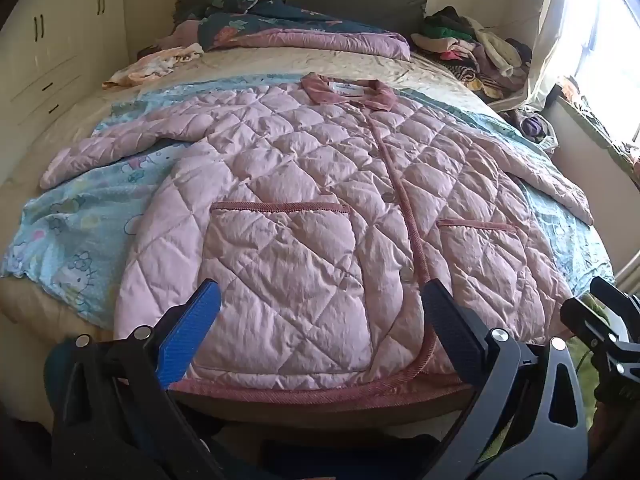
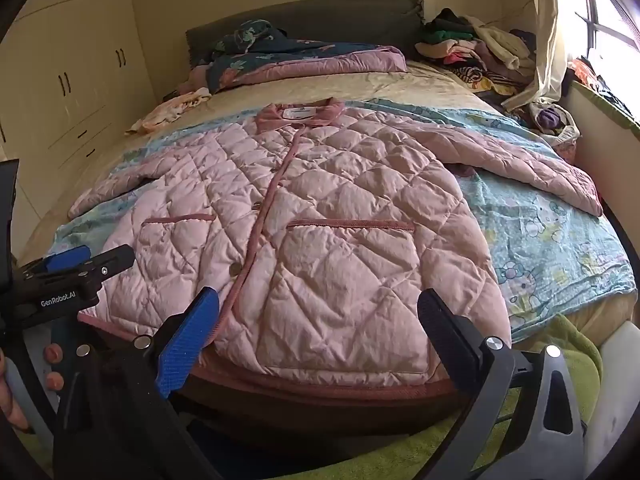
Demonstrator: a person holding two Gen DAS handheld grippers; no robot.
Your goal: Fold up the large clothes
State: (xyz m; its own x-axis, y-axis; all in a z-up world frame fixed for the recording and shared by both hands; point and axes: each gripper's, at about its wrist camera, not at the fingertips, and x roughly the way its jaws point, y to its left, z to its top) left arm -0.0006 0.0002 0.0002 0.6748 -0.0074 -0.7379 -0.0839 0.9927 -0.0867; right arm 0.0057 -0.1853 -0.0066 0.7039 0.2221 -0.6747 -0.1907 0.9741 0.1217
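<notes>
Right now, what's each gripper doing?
Left gripper: open, holding nothing, above the jacket hem.
Right gripper: open, holding nothing.

Pink diamond-quilted jacket [image 1: 304, 184] (darker pink trim); blue cartoon-print sheet [image 1: 76, 236]

The quilted coat [image 1: 304, 208] lies flat across the bed [image 1: 72, 132], with open air above it. Bare bedspread between its collar and the folded blanket [image 1: 320, 38] gives room. A heap of clothes [image 1: 476, 48] crowds the far window-side corner; a small garment [image 1: 156, 66] lies near the wardrobe side.
</notes>
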